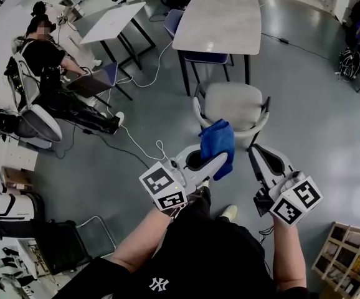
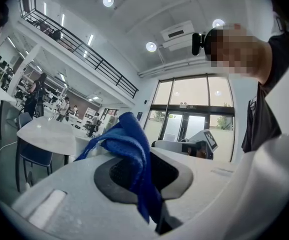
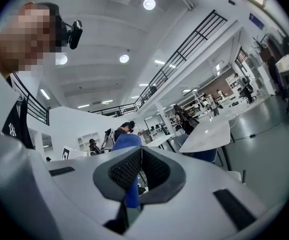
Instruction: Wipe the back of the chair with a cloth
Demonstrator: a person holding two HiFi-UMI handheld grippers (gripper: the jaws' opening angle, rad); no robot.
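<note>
The white chair [image 1: 233, 104] stands on the grey floor just ahead of me, its back rim turned towards me. My left gripper [image 1: 221, 159] is shut on a blue cloth [image 1: 218, 141], which bunches above the jaws and hangs over the chair's near edge. In the left gripper view the cloth [image 2: 130, 145] drapes across the shut pads of that gripper [image 2: 145, 170]. My right gripper [image 1: 255, 149] hovers to the right of the cloth, apart from it, near the chair's right armrest. Its jaws [image 3: 140, 156] look closed with nothing held, and the cloth [image 3: 126, 142] shows blue beyond them.
A long white table [image 1: 217, 17] with a blue chair [image 1: 200, 57] under it stands behind the white chair. A person [image 1: 46, 58] sits at the left by a smaller table [image 1: 113, 21]. Cables [image 1: 144, 149] trail across the floor. A wooden shelf [image 1: 348, 254] stands at bottom right.
</note>
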